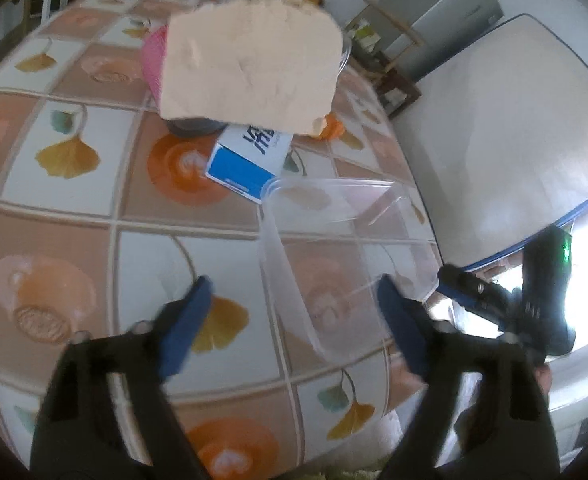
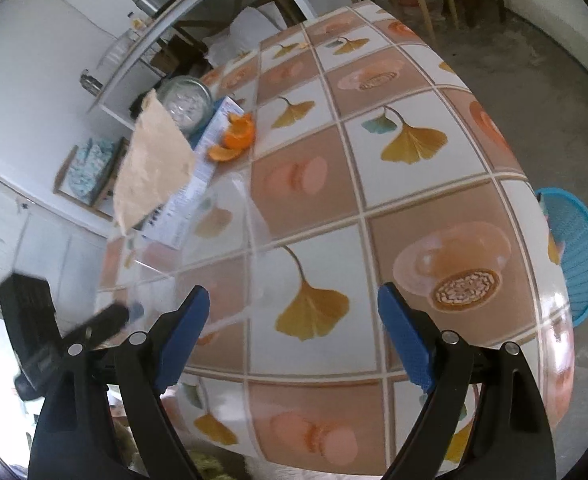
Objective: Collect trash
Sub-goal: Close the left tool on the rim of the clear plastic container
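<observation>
**Both grippers open over the patterned table, a scrap of cardboard in mid-air**

We see two hand-held grippers angled down at a table covered in a tiled cloth of orange flowers and yellow leaves.

In the left wrist view, the left gripper fills the bottom of the frame, its blue pads spread apart and pressing on nothing. The near end of a clear plastic container lies between the fingers, right of centre. The right gripper shows at the lower right edge, beside the container.

In the right wrist view, the right gripper stands wide and empty above bare cloth at the bottom centre.

A torn piece of tan cardboard appears blurred at the upper centre, seemingly off the table. Below it lies a blue and white box with dark lettering we cannot read. Orange peel rests at the upper left of the right view, next to a glass jar.
</observation>
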`<control>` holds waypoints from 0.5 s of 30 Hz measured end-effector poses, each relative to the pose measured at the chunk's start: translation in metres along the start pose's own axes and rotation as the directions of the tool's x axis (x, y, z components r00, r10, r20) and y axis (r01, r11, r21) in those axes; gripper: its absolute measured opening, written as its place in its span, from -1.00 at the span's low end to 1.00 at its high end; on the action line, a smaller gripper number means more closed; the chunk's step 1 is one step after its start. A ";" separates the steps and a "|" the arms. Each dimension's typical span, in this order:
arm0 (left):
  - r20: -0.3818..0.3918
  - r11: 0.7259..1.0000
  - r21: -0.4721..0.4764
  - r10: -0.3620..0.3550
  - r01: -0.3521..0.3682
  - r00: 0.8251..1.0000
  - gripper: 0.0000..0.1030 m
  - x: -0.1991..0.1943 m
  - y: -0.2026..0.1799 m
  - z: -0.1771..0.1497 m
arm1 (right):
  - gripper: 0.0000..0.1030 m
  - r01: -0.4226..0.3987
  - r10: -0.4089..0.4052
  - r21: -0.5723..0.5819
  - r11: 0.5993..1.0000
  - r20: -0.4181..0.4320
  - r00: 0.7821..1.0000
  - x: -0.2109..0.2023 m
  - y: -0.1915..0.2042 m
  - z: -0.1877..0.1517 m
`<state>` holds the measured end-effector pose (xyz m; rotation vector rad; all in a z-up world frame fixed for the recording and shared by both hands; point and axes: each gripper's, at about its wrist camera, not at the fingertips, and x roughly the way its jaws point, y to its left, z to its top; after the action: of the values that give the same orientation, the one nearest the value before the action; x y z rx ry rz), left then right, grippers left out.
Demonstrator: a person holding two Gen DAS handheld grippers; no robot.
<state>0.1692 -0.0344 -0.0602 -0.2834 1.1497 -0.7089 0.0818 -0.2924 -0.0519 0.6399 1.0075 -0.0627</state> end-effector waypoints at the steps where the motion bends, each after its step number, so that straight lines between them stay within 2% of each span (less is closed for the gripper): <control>1: -0.010 1.000 -0.005 0.001 -0.001 1.000 0.28 0.004 0.000 0.003 | 0.63 0.018 -0.018 -0.013 1.000 0.002 1.000 0.002 0.000 -0.002; 6: -0.040 0.999 -0.017 0.048 -0.049 0.998 -0.39 0.019 0.001 0.009 | 0.63 0.060 -0.059 -0.060 0.996 0.021 0.998 0.004 0.002 -0.008; 11: -0.048 0.998 -0.018 0.065 -0.066 0.997 -0.61 0.020 0.002 0.007 | 0.64 0.048 -0.047 -0.080 0.996 0.017 0.999 0.005 0.001 -0.011; 12: -0.044 0.997 -0.007 0.070 -0.071 0.997 -0.70 0.018 0.001 0.005 | 0.64 0.045 -0.044 -0.077 0.996 0.010 0.999 0.006 0.000 -0.011; 15: -0.038 0.996 0.018 0.089 -0.089 0.995 -0.81 0.010 0.001 -0.001 | 0.69 0.034 -0.033 -0.082 0.996 0.016 0.999 0.006 -0.002 -0.014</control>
<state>0.1712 -0.0402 -0.0686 -0.2041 1.1859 -0.6474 0.0742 -0.2851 -0.0624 0.5473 1.0017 -0.0549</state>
